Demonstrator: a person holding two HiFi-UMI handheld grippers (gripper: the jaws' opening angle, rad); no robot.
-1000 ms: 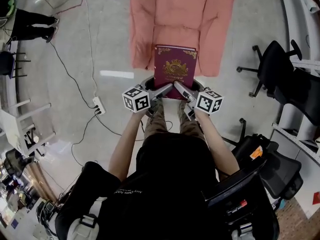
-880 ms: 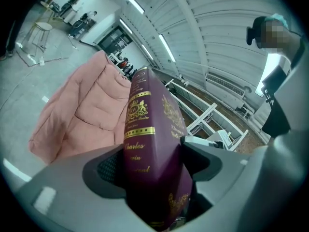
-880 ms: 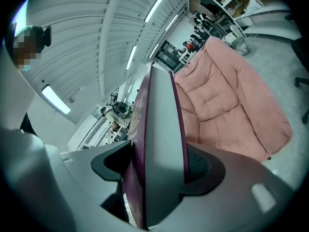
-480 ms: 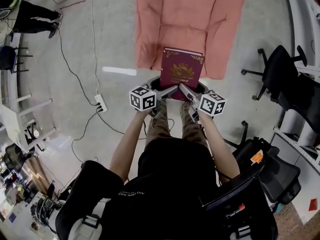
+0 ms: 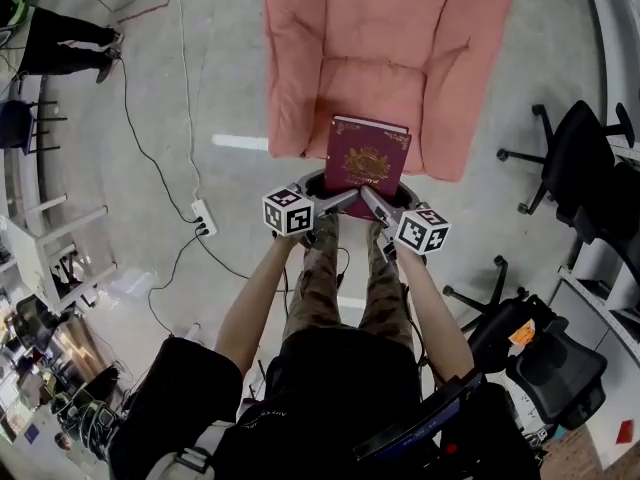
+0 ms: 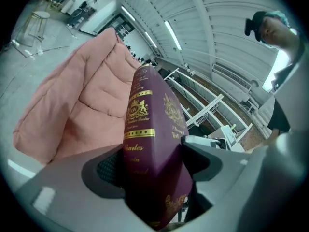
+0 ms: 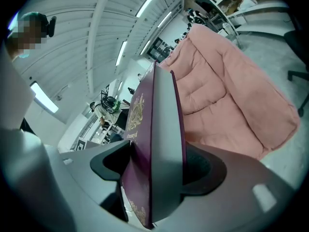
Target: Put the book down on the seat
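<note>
A thick maroon book (image 5: 367, 164) with gold print is held level over the front edge of a pink padded armchair seat (image 5: 370, 90). My left gripper (image 5: 334, 202) is shut on the book's near left corner, and my right gripper (image 5: 365, 198) is shut on its near right corner. In the left gripper view the book's spine (image 6: 140, 124) stands between the jaws, with the armchair (image 6: 82, 100) behind it. In the right gripper view the book's page edge (image 7: 161, 139) fills the gap between the jaws, with the armchair (image 7: 227, 95) beyond.
The armchair's arms (image 5: 285, 68) flank the seat. A black office chair (image 5: 585, 163) stands at the right, another (image 5: 540, 353) nearer me. A power strip (image 5: 205, 216) and cables lie on the grey floor at the left. My legs (image 5: 345, 278) are below the grippers.
The book and both grippers have moved forward toward the armchair, and the book's far edge now overlaps the seat front. Both grippers have kept their hold.
</note>
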